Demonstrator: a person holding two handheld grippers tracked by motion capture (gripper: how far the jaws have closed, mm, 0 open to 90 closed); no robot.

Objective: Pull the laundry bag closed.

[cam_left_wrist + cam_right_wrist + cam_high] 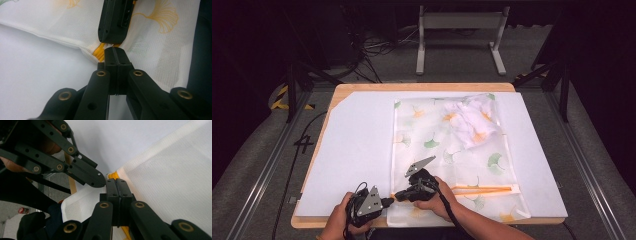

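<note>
While both grippers meet at the near left corner of a mesh bag [447,150], a person works from the bottom edge of a white worktop [357,150]. Seen from above, the bag lies flat along the middle of the worktop, printed with green and yellow leaves, with a crumpled white cloth [474,120] inside near its far end. An orange zip [482,189] runs across the bag's near end. The left gripper [388,202] sits just off the bag's left edge, its fingers pressed together at the orange zip end, apparently pinching it. The right gripper [398,195] points toward it from the bag side, fingers likewise together on the mesh corner beside the same orange tab. In the left gripper view, the closed left tips [115,53] touch the orange strip [101,51] where it leaves the mesh, with the right gripper's tip [112,22] just beyond. In the right gripper view, the closed right tips [115,185] nip the hem [140,166], and the other gripper's tip [96,178] touches them. From here, the likely trouble is a slip: the tab is small and the mesh thin, so a pull could free the zip. With the tips touching, they may also knock each other off their holds, or drag the whole bag rather than open it.
</note>
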